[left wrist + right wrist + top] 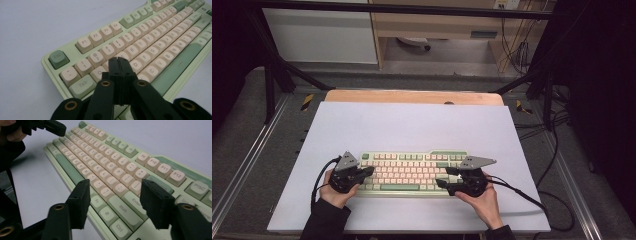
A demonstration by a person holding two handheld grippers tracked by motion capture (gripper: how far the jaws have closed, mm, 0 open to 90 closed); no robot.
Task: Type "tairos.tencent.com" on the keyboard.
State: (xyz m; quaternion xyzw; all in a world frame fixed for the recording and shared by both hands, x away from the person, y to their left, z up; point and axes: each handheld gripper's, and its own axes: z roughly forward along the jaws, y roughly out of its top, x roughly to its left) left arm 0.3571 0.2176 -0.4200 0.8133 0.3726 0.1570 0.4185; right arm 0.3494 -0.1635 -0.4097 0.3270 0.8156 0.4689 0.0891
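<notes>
Green and cream keyboard (412, 171) sits on the white tabletop (412, 125), right between both grippers. Left gripper (119, 62) has its jaws pressed together with nothing between them, tips over the Q/W keys just past Tab. Right gripper (113, 192) is wide open, jaws straddling the Shift/Enter corner right below it

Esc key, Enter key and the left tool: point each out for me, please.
Esc key (58, 59): left gripper view, top face of the green keycap.
Enter key (133, 204): right gripper view, middle of the green keycap.
left tool (119, 65): left gripper view, between its closed tips.
</notes>
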